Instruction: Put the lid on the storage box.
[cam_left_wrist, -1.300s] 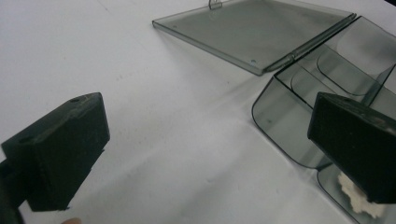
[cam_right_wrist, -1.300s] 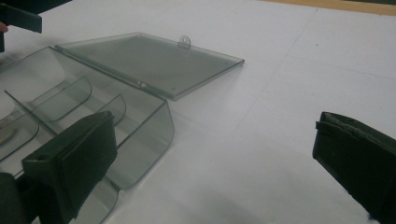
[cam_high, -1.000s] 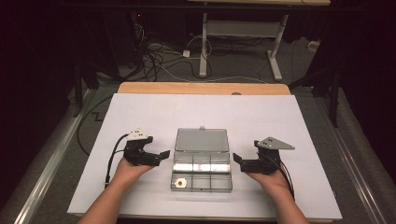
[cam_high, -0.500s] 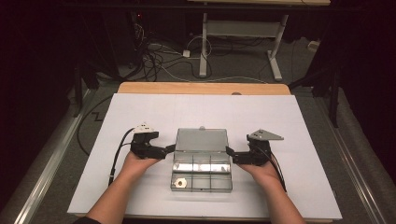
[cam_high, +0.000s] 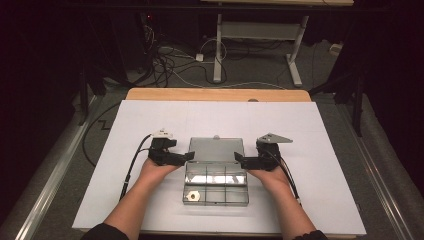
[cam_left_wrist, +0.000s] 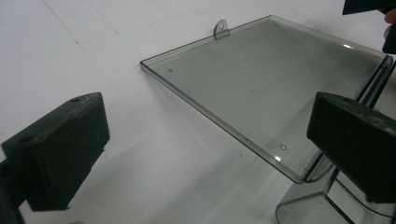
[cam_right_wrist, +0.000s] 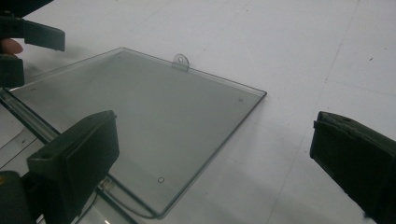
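Since a second ago both hands have slid forward and inward, bringing the grippers from beside the box's tray up to the two ends of its hinge line.

Nearest the person sits the clear compartment box (cam_high: 216, 184), its divided tray holding one small round part (cam_high: 192, 197) in the near-left cell. Just beyond the tray, the left gripper (cam_high: 186, 157) and right gripper (cam_high: 239, 160) face each other across the box, jaw tips pointing inward. Both sets of jaws stand wide apart, holding nothing.

Beyond the fingers, the open lid (cam_left_wrist: 275, 79) lies flat on the white table sheet (cam_high: 310, 125), its hanging tab (cam_right_wrist: 180, 61) at the far edge. In the left gripper view the lid's side edge and hinge corner run between the two jaws; the right gripper view mirrors this.

The lid's long axis runs side to side, from one gripper to the other, so each hand is equally near its own end. A lid-closing lift would probably start from these side edges.
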